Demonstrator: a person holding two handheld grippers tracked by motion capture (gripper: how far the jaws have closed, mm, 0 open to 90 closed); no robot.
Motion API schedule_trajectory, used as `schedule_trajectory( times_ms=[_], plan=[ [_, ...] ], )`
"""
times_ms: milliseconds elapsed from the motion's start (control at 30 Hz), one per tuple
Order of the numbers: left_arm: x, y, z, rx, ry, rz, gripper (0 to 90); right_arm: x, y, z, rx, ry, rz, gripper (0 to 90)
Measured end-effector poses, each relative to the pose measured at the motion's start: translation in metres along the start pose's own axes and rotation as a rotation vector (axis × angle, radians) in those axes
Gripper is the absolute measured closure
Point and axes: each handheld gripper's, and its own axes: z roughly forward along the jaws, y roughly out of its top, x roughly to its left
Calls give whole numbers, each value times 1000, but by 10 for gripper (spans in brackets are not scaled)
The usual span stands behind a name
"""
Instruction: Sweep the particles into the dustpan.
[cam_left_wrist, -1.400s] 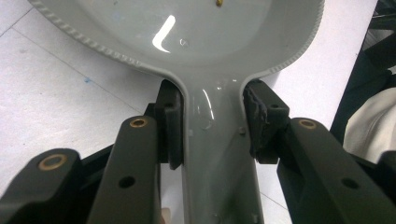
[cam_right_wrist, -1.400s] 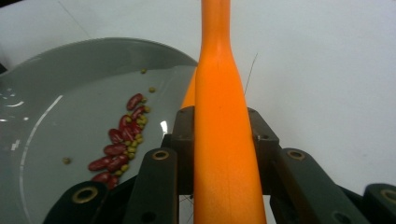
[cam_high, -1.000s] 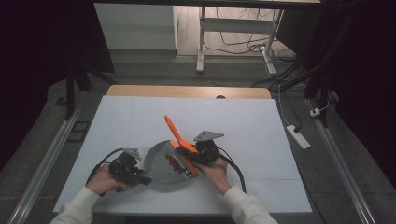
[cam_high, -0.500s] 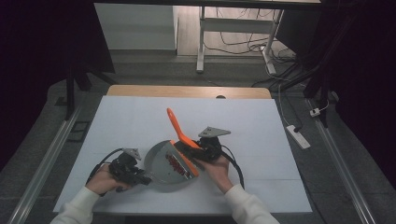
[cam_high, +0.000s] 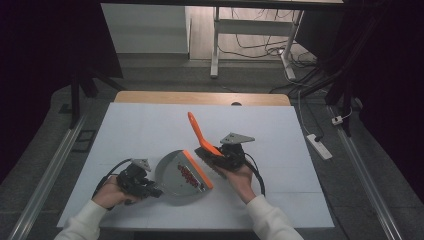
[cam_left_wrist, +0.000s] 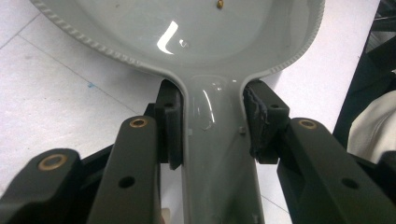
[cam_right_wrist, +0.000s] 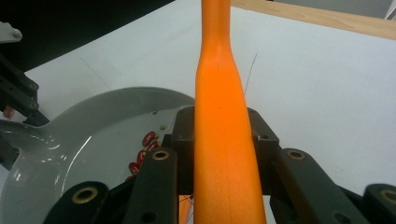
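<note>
Dustpan (cam_high: 176, 175), grey with an orange front lip (cam_high: 198, 169), lies flat on the white table cover (cam_high: 140, 130), its bowl just ahead of the left gripper's fingertips. Left gripper (cam_high: 150, 190), at the left of the high view, lies low over the table in the person's left hand (cam_high: 111, 192); its jaws are clamped on the dustpan's handle (cam_left_wrist: 215, 154), one pad (cam_left_wrist: 170, 123) pressing each side of the neck just where the handle widens into the bowl, as the left gripper view shows. Red beans (cam_high: 187, 173) lie in a small cluster inside the bowl, beyond those fingertips and close behind the orange lip; in the right gripper view the same beans (cam_right_wrist: 142, 156) lie to the left of the right gripper's jaws, with a few smaller yellowish grains (cam_right_wrist: 159, 125) beside them. Hand brush (cam_high: 204, 140), orange, is held by the right gripper (cam_high: 222, 157) just to the right of the lip; its jaws are pinched on the brush's handle (cam_right_wrist: 223, 140), which runs up between the pads and on past the fingertips, tilted up and away toward the far side of the table. The dark bristle block sits at the gripper, near the lip; whether it touches the table cannot be told. Right hand (cam_high: 237, 175) carries this gripper, with a grey three-cornered plate (cam_high: 237, 137) on top.
</note>
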Motion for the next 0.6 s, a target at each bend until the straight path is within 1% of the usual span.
schedule_trajectory(
  times_ms=[200,400,600],
  plan=[
    [0,0,0,-4,6,-2,615,-3,0,-4,-1,-7,3,699],
    [0,0,-2,-12,12,-1,615,-6,1,-9,5,-20,-6,699],
    [0,-1,-4,-29,25,-9,615,-8,1,-16,2,-23,-5,699]
  ],
)
